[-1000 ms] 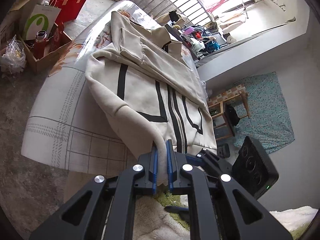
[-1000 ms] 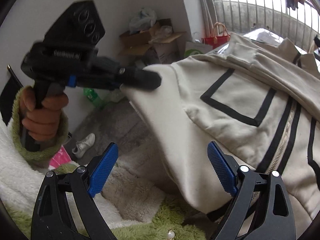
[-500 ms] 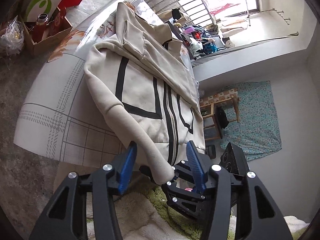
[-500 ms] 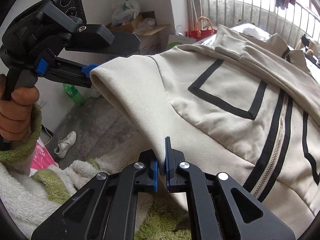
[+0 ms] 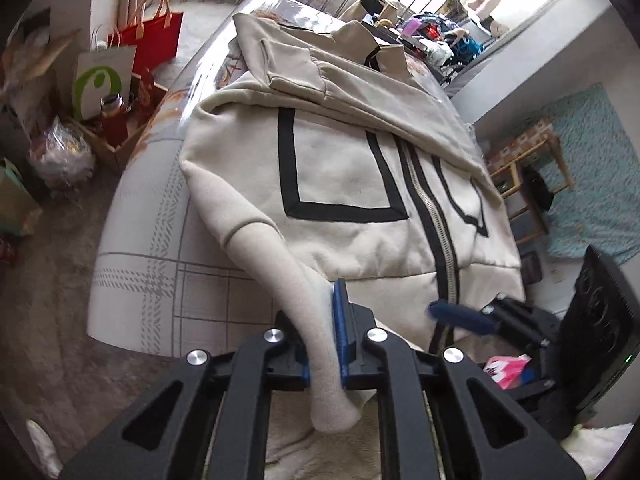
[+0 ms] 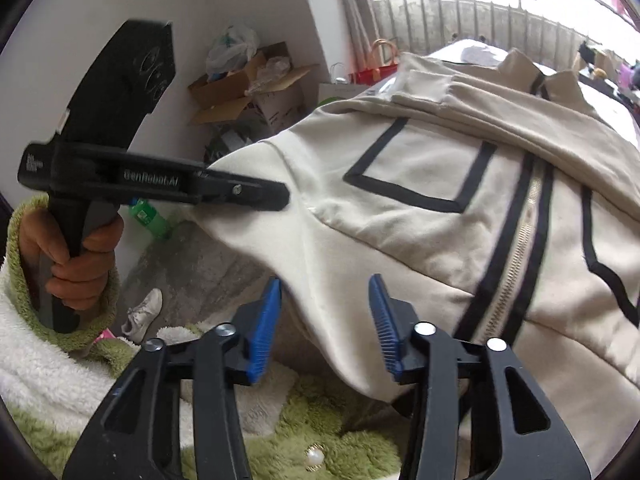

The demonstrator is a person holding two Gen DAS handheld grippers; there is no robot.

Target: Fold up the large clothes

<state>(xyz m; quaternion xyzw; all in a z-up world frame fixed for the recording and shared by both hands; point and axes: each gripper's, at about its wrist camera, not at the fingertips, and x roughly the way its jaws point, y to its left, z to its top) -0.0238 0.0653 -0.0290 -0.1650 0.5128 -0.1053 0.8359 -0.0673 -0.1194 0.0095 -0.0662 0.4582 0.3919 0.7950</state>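
A cream zip jacket (image 5: 344, 184) with black stripes lies front-up on a white checked bed (image 5: 160, 264). It also fills the right wrist view (image 6: 440, 216). My left gripper (image 5: 326, 344) is shut on the jacket's near sleeve (image 5: 280, 264), whose cuff hangs out behind the jaws. In the right wrist view the left gripper (image 6: 276, 196) grips the sleeve at the left. My right gripper (image 6: 326, 320) is open, its blue pads on either side of a fold of the sleeve fabric at the jacket's hem. It also shows in the left wrist view (image 5: 460, 316).
Paper bags (image 5: 132, 52) and a cardboard box with bottles (image 5: 116, 128) stand on the floor left of the bed. A wooden stool (image 5: 524, 184) stands to the right. A white shoe (image 6: 144, 316) lies on the grey floor below.
My left gripper, open half a second ago, has shut on the sleeve again. My right gripper, shut on the fabric half a second ago, has opened.
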